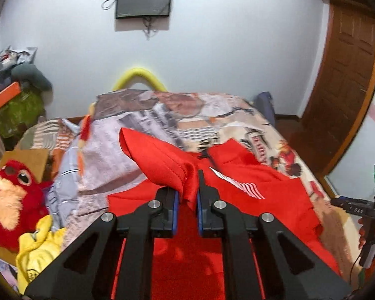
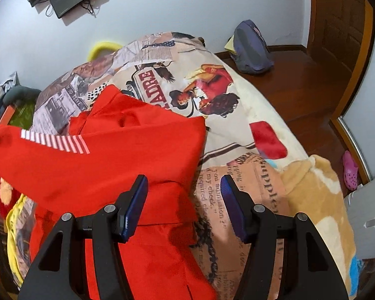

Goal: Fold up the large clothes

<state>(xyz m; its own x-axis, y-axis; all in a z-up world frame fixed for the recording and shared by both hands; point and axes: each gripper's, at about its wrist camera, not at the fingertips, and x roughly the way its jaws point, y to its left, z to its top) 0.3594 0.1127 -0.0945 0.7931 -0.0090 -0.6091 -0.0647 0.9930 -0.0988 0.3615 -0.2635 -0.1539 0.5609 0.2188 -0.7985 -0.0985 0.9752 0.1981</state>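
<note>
Between left gripper (image 1: pixel 188 195) pads: red garment (image 1: pixel 237 200), edge hidden.

The right gripper (image 2: pixel 185 195) hangs over the bed (image 2: pixel 237 115), jaws apart and gripping nothing. A red garment (image 2: pixel 117 160) with white stripes lies on the printed bedspread, its edge between the jaws. A pink clog (image 2: pixel 350 170) rests on the wooden floor (image 2: pixel 300 92).

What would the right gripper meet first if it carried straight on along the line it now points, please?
Probably the printed bedspread. The open right gripper points down at the bed, and the red garment ends just left of its centre line, so depth leaves some doubt between cloth edge and cover.
</note>
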